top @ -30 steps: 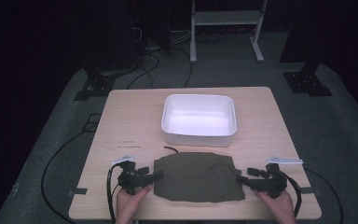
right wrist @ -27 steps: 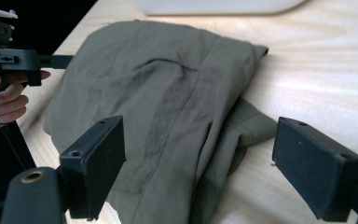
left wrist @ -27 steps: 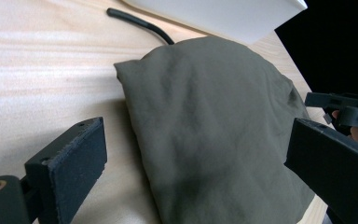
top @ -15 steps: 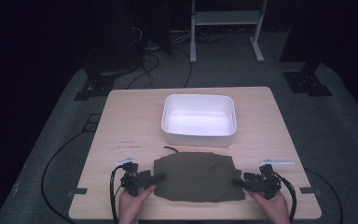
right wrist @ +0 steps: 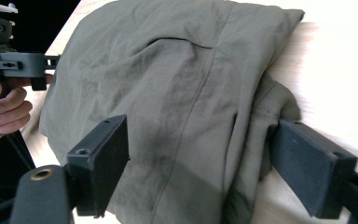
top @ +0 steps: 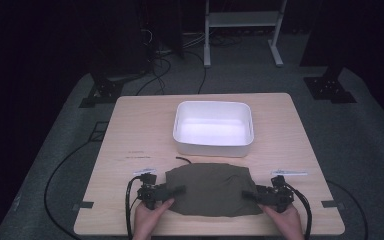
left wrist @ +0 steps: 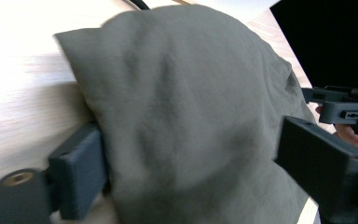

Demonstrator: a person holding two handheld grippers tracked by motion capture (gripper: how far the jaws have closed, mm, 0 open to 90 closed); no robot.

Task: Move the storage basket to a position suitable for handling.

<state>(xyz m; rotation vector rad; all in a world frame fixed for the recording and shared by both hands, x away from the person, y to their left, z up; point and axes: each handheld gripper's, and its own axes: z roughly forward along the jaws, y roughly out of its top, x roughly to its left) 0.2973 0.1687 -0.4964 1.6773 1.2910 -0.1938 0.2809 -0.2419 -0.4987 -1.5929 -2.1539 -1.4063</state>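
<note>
Both sets of jaws just closing in on the folded olive cloth (top: 210,189), lower middle: left gripper (top: 172,190) and right gripper (top: 250,194) straddling opposite edges, not yet pinched. Lift probably next.

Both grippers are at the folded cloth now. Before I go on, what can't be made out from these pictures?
- Whether the left gripper pads press the olive cloth: left gripper view, fabric bulges over the jaws' inner faces, picture blurred.
- Same for the right gripper, right gripper view; both pairs of jaws have just been closing, cloth between them.
- Cloth's underside and folded layers: hidden by its top.
- White bin floor: high view, glare.
- Labels on the table: too small.
</note>
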